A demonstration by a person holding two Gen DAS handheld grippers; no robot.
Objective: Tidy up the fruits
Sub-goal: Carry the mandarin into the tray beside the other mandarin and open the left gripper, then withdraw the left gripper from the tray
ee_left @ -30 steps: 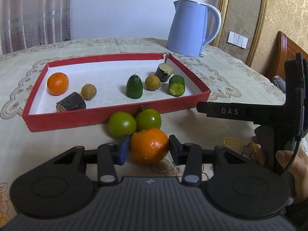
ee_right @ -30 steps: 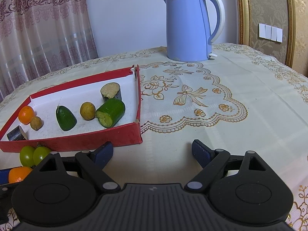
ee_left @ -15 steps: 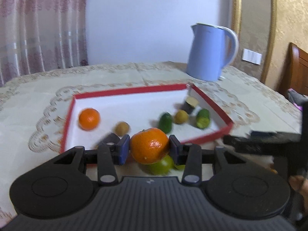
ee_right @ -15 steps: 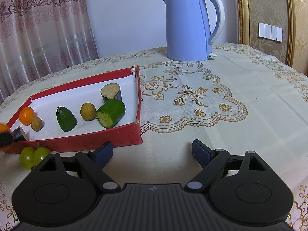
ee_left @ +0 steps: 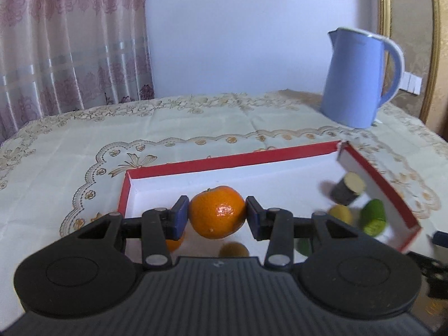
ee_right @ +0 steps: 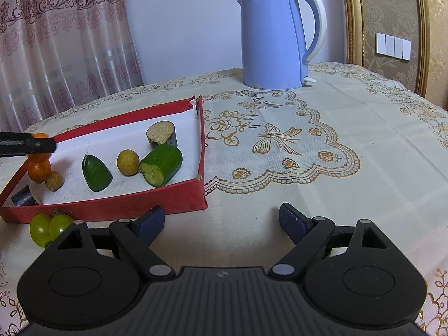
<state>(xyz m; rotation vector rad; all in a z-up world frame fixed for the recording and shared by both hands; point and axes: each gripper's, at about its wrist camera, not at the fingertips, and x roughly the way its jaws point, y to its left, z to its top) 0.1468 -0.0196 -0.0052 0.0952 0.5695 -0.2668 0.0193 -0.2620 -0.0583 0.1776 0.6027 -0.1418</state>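
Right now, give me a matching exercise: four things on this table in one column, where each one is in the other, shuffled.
1. held orange
2. green tomatoes
3. kettle
4. cut cucumber

A. on the cloth in front of the red tray
B. inside the tray
C. between the left gripper pads
D. standing behind the tray

Pairs: 1-C, 2-A, 3-D, 4-B

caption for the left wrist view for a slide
Left gripper carries an orange over the red tray.
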